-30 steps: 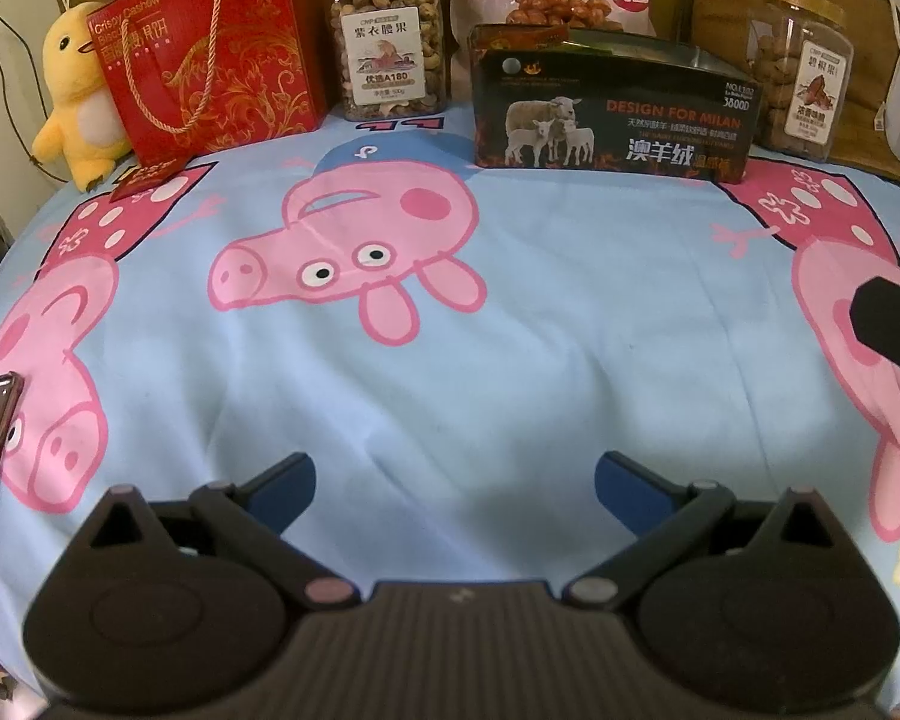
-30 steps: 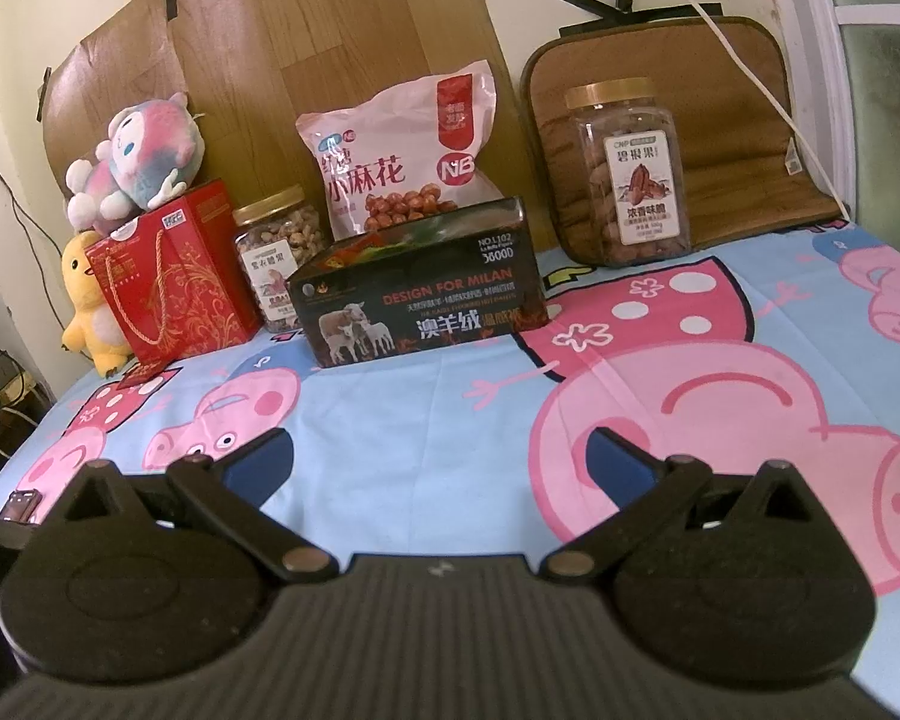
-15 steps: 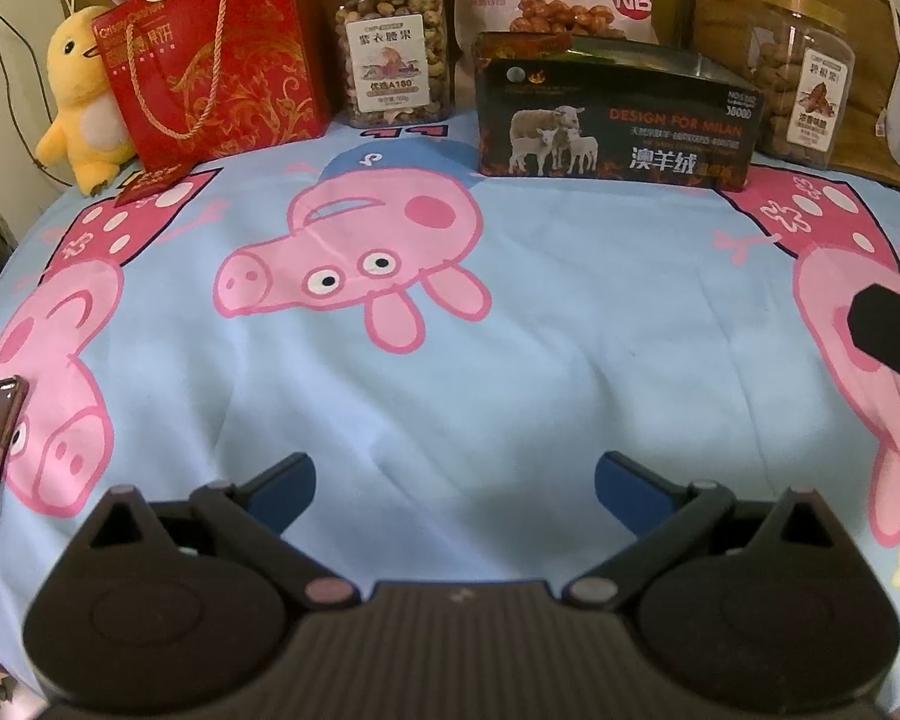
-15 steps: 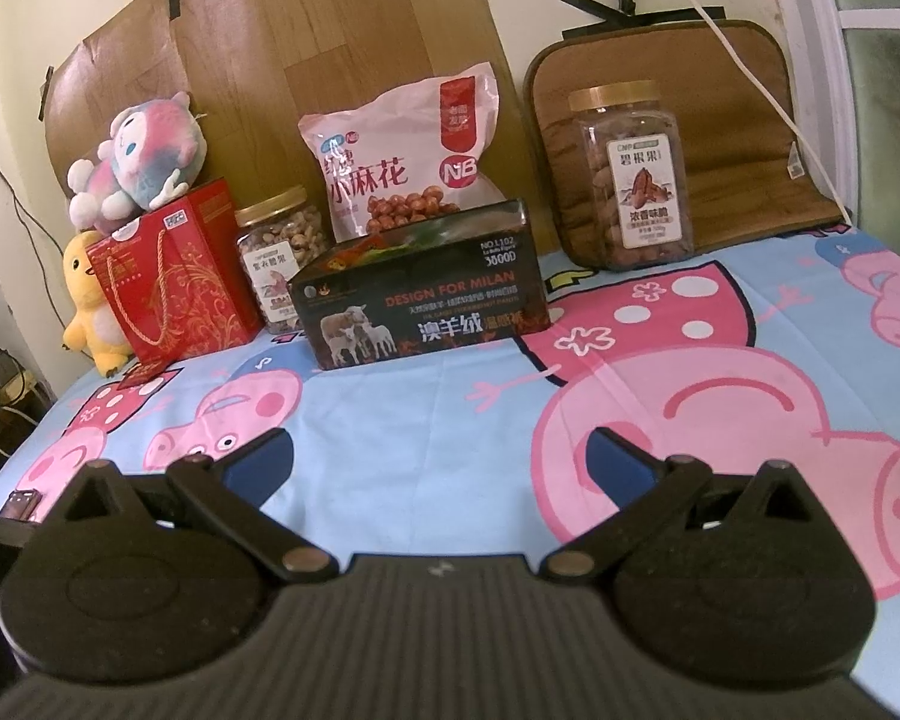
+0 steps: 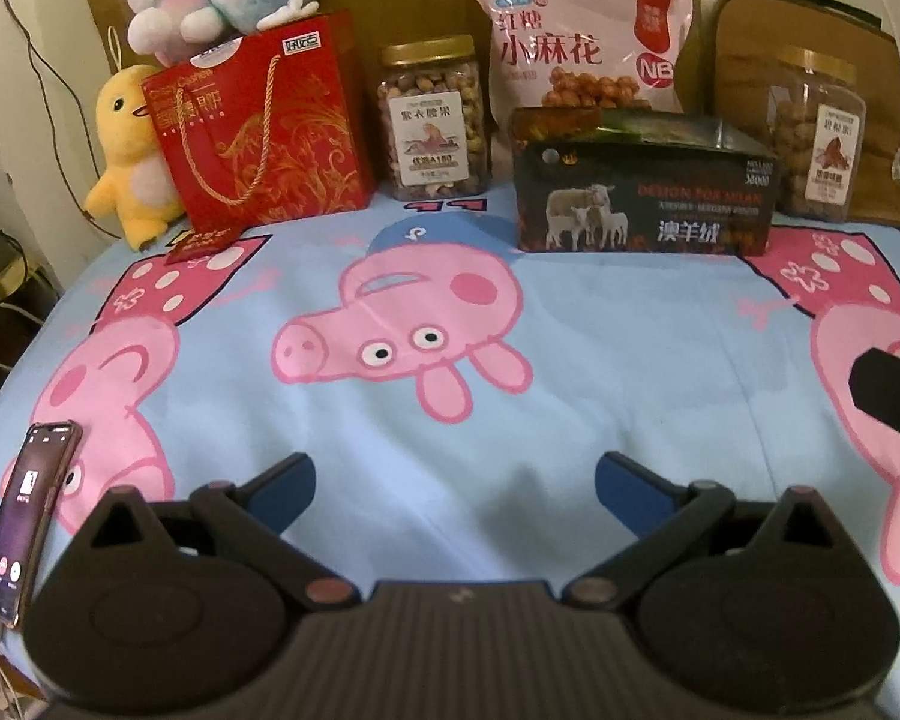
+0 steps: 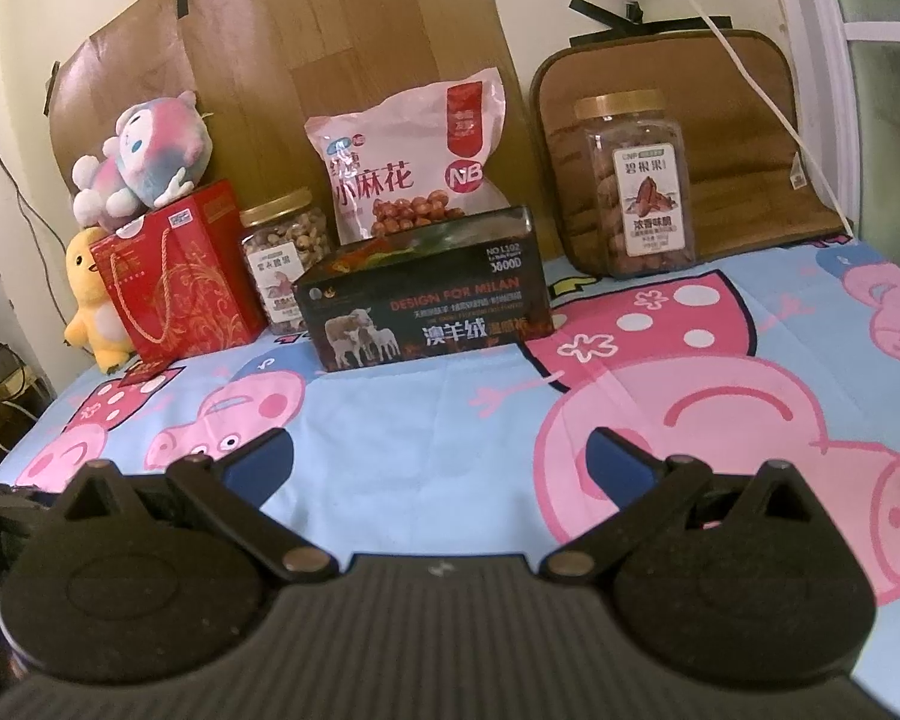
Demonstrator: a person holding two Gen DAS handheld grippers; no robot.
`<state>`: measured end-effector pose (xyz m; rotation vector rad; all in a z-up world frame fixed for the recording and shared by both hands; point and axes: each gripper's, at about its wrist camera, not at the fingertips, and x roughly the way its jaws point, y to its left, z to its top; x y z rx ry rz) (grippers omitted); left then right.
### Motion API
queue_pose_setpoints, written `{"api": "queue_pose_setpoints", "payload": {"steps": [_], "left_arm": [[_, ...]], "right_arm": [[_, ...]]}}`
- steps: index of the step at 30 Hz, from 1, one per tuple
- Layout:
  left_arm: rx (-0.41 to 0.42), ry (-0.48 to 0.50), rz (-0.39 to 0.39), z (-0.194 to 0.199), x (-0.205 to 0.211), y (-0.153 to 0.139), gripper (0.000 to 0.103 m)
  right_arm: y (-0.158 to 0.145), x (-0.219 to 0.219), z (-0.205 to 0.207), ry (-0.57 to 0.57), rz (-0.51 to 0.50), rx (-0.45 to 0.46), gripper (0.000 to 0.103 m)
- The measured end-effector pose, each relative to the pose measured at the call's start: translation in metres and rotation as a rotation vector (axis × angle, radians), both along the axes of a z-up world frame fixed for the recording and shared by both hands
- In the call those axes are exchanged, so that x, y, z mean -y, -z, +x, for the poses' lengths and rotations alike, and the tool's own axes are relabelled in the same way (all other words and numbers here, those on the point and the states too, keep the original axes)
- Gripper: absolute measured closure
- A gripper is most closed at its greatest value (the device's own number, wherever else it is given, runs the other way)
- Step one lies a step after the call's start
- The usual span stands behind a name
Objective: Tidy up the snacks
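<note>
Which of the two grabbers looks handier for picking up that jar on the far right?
Probably the right gripper: open, empty, and the pecan jar stands on its side; from the left gripper it is farthest right.

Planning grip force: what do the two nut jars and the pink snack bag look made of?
Both nut jars: seemingly clear rigid plastic, contents visible, gold lids, paper-like labels. Pink snack bag: glossy, creased film, likely soft plastic.
</note>
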<state>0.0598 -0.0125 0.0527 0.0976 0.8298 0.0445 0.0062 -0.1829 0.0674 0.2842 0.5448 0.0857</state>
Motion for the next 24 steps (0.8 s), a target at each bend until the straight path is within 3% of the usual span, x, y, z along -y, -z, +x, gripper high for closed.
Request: {"api": "queue_pose_setpoints", "payload": {"steps": [11,19,24], "left_arm": [[-0.015,-0.063,-0.010,0.003,-0.017,-0.002,0.000],[-0.036,-0.043,-0.044,0.002,-0.020,-0.001,0.000],[-0.056,-0.033,-0.060,0.005,-0.021,0.002,0.000]], "right_arm": [[-0.010,-0.002,0.001,-0.018,-0.019,0.018,0.000],[-0.039,0.007,0.013,-0.057,-0.005,0.048,0.000],[-0.031,0.002,0.009,-0.052,-0.005,0.039,0.000]]}}
